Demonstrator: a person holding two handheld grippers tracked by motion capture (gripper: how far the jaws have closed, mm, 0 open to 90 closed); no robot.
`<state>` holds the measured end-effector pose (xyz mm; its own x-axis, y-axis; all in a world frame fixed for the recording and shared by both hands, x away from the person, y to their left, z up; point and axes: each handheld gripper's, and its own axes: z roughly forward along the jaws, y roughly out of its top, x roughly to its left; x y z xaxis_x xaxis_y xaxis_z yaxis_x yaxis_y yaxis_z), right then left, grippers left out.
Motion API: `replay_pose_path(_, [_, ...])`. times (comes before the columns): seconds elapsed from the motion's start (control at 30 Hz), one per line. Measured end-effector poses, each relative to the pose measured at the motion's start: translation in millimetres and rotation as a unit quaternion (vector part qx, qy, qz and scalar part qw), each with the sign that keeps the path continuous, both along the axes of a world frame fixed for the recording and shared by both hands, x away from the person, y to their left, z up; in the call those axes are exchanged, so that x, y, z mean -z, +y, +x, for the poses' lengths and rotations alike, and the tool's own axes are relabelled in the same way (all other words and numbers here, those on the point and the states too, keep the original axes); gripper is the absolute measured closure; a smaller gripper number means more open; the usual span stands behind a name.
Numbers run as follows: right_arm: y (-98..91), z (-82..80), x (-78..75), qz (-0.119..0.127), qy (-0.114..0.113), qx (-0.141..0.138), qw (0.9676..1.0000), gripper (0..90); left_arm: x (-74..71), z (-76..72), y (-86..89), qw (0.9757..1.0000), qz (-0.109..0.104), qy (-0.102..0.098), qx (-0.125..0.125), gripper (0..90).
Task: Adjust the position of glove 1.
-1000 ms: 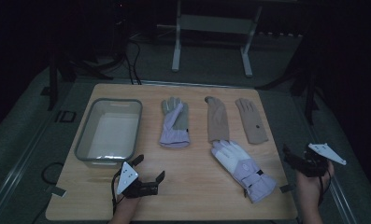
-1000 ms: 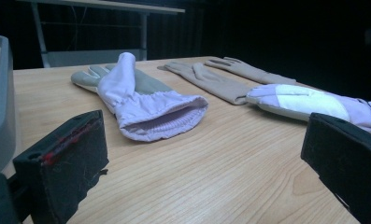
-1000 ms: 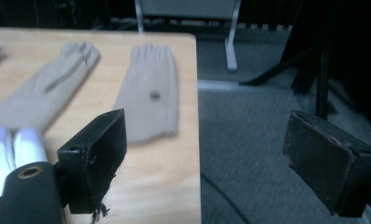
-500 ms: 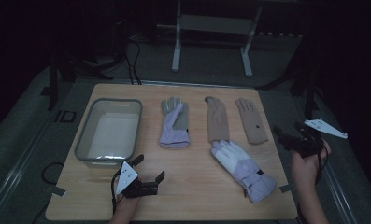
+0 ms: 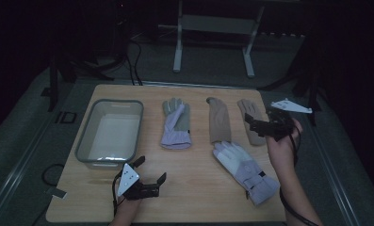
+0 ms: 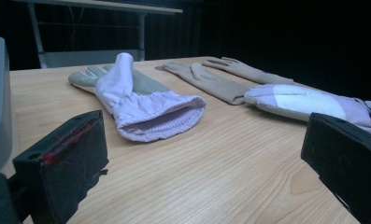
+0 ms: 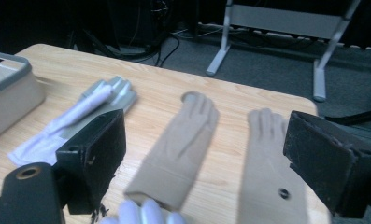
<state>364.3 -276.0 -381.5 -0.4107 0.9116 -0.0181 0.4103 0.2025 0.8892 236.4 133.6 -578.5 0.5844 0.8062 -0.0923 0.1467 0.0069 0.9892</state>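
Moved since a second ago: right gripper, carried from off the table's right edge up and inward, now hovering over the rightmost tan glove on the wooden table. Jaws spread wide, nothing between them; seen along them in the right gripper view, both tan gloves lying flat below, fingers pointing away, the second tan glove just left of the first and not touching it. Unchanged meanwhile: left gripper, resting low near the table's front edge, just in front of the clear plastic bin. Likewise gaping wide and gripping nothing, jaws [in the left gripper view] framing bare wood.

Relative to the bin: lavender-and-grey glove just to its right, cuff towards the person, cuff mouth open in the left gripper view. Further right, the two tan gloves side by side. White-and-lilac glove lying slantwise in front of the tan pair, fingertips near the cuff of the left one, well apart from the bin. Right hand beside that glove's cuff end.
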Motion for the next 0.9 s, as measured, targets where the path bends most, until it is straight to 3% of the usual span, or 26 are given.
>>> replay_pose_path(0.23, [33.0,11.2,-2.4,-0.007,0.009,-0.024,0.9997,13.0,-0.1,-0.4,-0.9,1.0,0.005,-0.002,0.002,0.9])
replay_pose_path(0.27, [44.1,15.3,-1.3,-0.017,0.01,-0.029,0.9994,13.1,-0.1,-0.6,-1.5,0.9999,0.01,-0.004,0.002,0.9])
replay_pose_path(0.37, [58.8,21.6,1.8,-0.009,0.009,-0.041,0.9991,13.1,-0.1,-0.5,-1.2,1.0,0.007,-0.003,0.001,0.9])
replay_pose_path(0.53, [85.8,31.6,10.0,-0.021,0.019,-0.047,0.9985,13.1,-0.1,-0.4,-1.3,1.0,0.005,-0.003,0.002,0.9])
replay_pose_path(0.9, [135.4,52.5,31.2,-0.013,0.051,-0.073,0.9959,12.8,-0.2,-0.5,-1.1,1.0,0.005,-0.001,0.001,0.9])
